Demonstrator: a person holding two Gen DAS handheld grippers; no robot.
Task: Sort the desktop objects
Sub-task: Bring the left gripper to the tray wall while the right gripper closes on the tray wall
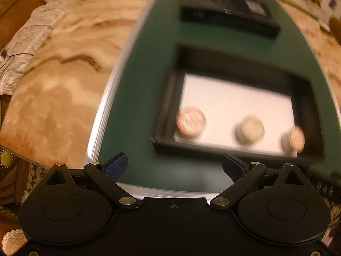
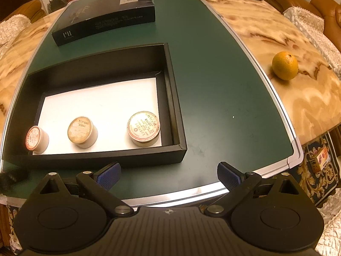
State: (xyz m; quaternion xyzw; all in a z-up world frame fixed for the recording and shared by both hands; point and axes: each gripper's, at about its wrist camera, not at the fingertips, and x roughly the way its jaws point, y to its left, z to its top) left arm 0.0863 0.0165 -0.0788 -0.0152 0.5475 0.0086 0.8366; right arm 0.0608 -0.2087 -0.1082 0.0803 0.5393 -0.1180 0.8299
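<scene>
three small round jars [image 2: 82, 135] stand in a row on white paper inside the open black tray [image 2: 173, 98] on the green mat [image 2: 213, 85]. my left claw [image 1: 174, 168] and right claw [image 2: 169, 176] hang empty, fingers apart. an orange [image 2: 285, 65] sits on the marble table [image 2: 309, 98].

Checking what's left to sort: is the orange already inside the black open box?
No, the orange sits on the marble table, right of the green mat, outside the box.
</scene>
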